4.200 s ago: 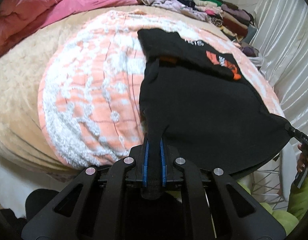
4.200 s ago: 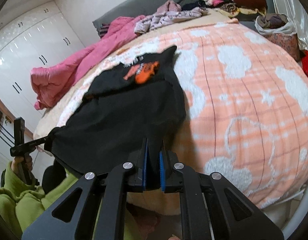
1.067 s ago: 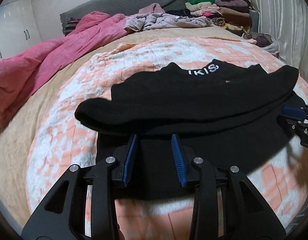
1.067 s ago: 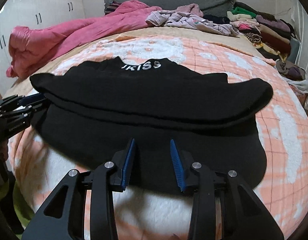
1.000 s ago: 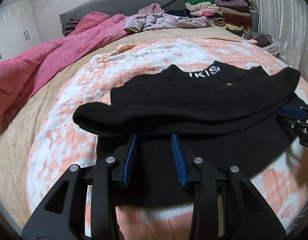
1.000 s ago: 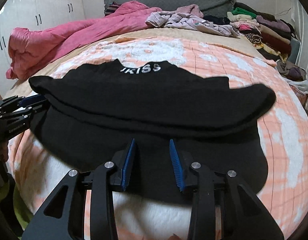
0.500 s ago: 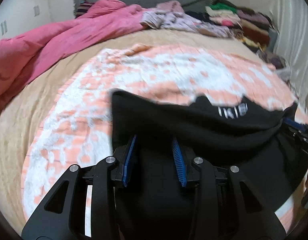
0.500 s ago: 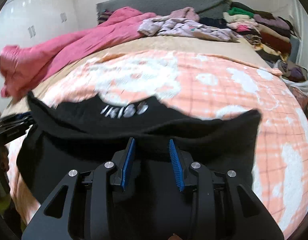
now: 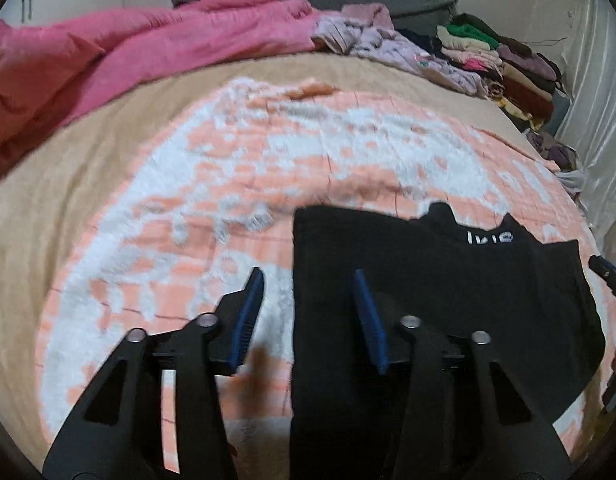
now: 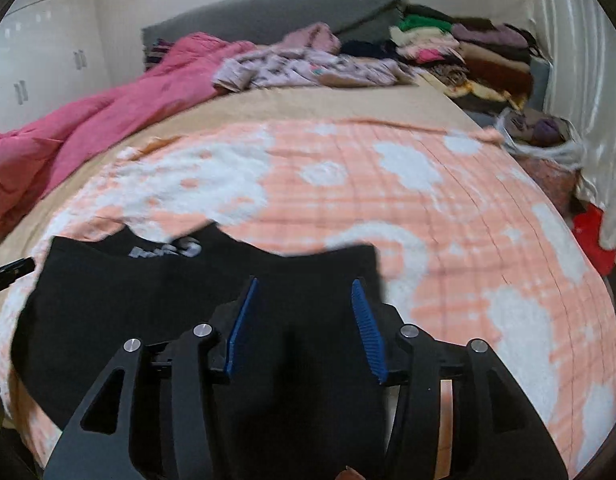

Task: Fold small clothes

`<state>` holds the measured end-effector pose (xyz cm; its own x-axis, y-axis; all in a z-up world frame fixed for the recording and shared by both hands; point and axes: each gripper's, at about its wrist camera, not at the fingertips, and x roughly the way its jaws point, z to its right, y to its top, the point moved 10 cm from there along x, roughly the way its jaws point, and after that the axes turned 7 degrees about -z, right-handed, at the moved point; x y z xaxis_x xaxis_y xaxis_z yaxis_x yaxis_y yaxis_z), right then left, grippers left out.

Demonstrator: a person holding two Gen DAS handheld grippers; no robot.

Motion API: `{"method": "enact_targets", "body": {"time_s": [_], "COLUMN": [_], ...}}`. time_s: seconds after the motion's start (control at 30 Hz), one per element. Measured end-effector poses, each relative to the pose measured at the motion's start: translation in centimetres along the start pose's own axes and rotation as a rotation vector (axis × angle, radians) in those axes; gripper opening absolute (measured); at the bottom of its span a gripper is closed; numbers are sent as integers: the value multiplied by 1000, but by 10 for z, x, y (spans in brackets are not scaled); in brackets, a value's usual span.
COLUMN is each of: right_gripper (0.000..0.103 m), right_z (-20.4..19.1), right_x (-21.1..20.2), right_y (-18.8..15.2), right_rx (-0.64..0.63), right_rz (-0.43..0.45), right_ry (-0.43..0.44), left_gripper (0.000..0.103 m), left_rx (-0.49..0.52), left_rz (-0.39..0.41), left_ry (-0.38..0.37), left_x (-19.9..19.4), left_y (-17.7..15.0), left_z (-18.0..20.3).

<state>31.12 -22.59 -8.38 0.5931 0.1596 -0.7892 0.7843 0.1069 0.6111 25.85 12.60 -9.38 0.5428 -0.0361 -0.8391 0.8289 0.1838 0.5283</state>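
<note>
Black garment (image 9: 447,292) folded on the peach blanket (image 9: 236,184); left gripper (image 9: 308,312) and right gripper (image 10: 304,320) above it, jaws opening, gripping nothing.

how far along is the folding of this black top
Done: the black top lies folded over on the peach blanket, white lettering at its far edge. In hand: nothing; the left gripper and right gripper are opening above the cloth, pads off it. Left: probably another fold to make it compact, and the loose lilac clothes further back look unfolded.
</note>
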Motion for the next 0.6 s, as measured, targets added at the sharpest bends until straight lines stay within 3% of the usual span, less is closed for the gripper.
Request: {"method": "enact_targets", "body": {"time_s": [0.13,0.27,0.33,0.37,0.4,0.6], "right_gripper": [53,52,30,13,9,8], "right_z": [24,35,32,29,27,19], "right_x": [20,40,44,45,43,5], "right_y": [-8,-11,-12,-13,-13,10], "right_rx": [43,115,138,148,145,90], "right_rz": [-52,-104,-109,-114,-110,4], "right_ry": [-48,13,68,104,113,108], "left_gripper": [50,46,6,5,4,3], "left_rx": [-8,-20,-13,2,18,15], "left_rz": [-43,-39,-31,-22,-12,100], "left_ry": [6,-24,-39,-29,-19,-26], "left_x": [19,23,22,20,17,-18], "left_y": [-8,-8,-9,-9,-9,14], "left_z": [0,3,5,7,8,6]}}
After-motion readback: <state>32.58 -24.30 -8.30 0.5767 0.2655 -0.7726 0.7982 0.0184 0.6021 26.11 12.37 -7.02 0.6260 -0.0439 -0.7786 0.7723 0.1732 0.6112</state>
